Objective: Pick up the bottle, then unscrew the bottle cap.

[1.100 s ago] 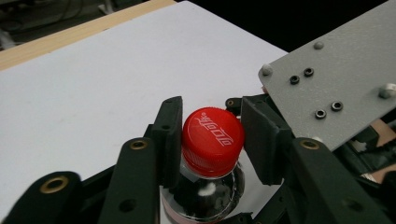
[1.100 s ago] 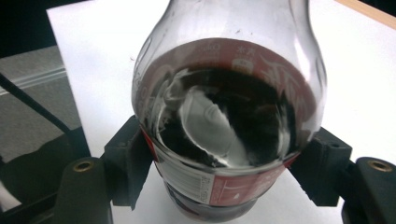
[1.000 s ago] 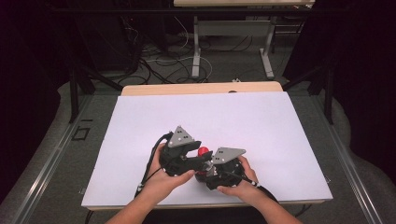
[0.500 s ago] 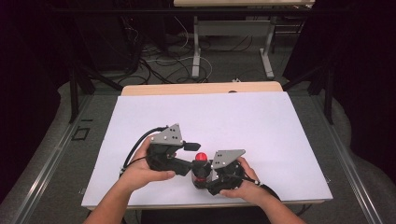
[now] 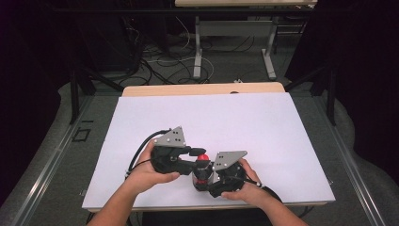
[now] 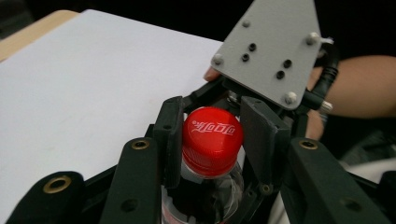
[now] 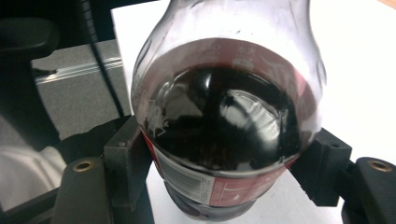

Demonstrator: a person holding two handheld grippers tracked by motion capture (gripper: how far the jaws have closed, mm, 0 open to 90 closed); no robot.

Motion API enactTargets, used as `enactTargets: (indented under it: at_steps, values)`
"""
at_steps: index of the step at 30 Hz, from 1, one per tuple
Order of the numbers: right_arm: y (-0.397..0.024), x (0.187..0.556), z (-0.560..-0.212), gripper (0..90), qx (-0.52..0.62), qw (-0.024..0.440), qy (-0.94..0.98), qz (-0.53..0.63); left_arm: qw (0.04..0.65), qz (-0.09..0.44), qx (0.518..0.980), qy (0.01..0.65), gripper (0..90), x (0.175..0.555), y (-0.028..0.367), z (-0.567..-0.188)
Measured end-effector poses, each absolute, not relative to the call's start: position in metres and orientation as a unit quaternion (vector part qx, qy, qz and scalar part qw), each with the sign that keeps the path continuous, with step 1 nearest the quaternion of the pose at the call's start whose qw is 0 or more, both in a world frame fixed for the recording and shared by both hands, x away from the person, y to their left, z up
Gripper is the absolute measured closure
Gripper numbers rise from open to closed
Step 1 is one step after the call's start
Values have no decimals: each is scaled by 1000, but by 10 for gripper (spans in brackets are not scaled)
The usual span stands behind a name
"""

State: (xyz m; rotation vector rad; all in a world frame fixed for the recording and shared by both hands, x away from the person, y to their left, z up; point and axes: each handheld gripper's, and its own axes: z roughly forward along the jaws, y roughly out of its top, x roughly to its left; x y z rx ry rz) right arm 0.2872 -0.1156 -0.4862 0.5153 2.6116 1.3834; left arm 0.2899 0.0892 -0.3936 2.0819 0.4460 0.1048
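Observation:
A cola bottle [image 5: 201, 177] with dark drink and a red cap [image 5: 203, 158] stands upright on the white table top [image 5: 211, 117], near its front edge. My right gripper [image 5: 204, 182] is shut on the bottle's body; in the right gripper view the bottle [image 7: 219, 121] sits squeezed between both pads [image 7: 125, 158]. From the left, my left gripper [image 5: 198, 156] reaches level to the bottle's top. Its jaws have just been closing and now clamp the red cap [image 6: 212, 133] from both sides, as the left gripper [image 6: 212, 142] view shows.
The right gripper's grey plate [image 6: 271, 51] and a hand stand right behind the cap. A strip of wooden table edge [image 5: 202, 88] shows past the white top. Beyond it are cables [image 5: 155, 66] and table legs [image 5: 197, 52] on the floor.
The left gripper's jaws have closed in on the red cap, and the left hand has shifted slightly toward the bottle. The right gripper and bottle have stayed put.

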Motion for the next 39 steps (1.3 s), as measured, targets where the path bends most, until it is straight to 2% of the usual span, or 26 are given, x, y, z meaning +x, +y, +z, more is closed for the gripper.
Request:
enactTargets:
  at_steps: [4, 7, 12, 13, 16, 18, 25, 29, 33, 35, 39]
  values:
    - [-116, 289, -487, 290, 207, 92, 862, 454, 485, 99, 827, 267, 614, 278, 77, -397]
    - [-115, 290, -488, 290, 221, 107, 861, 445, 479, 124, 813, 305, 614, 272, 70, -400]
    - [-116, 292, -491, 290, 235, 116, 859, 439, 473, 129, 812, 316, 607, 273, 64, -402]
    - [-117, 291, -490, 290, 242, 107, 860, 436, 476, 128, 809, 320, 587, 274, 65, -402]
    - [-119, 293, -490, 290, 241, 108, 855, 446, 484, 118, 808, 315, 445, 277, 68, -399]
    - [-121, 295, -489, 289, 235, 105, 853, 454, 493, 124, 802, 312, 407, 277, 75, -395]
    - [-123, 295, -487, 290, 219, 88, 856, 461, 520, 67, 816, 242, 389, 289, 101, -377]
    - [-121, 293, -486, 290, 207, 83, 858, 463, 509, 17, 842, 176, 403, 297, 102, -378]
    - [-118, 290, -486, 289, 183, 78, 862, 467, 491, 1, 863, 117, 436, 306, 98, -387]
    - [-117, 288, -487, 290, 169, 80, 865, 466, 486, -1, 866, 117, 455, 311, 97, -392]
    - [-114, 286, -488, 290, 163, 76, 867, 464, 497, -42, 860, 106, 521, 317, 98, -399]
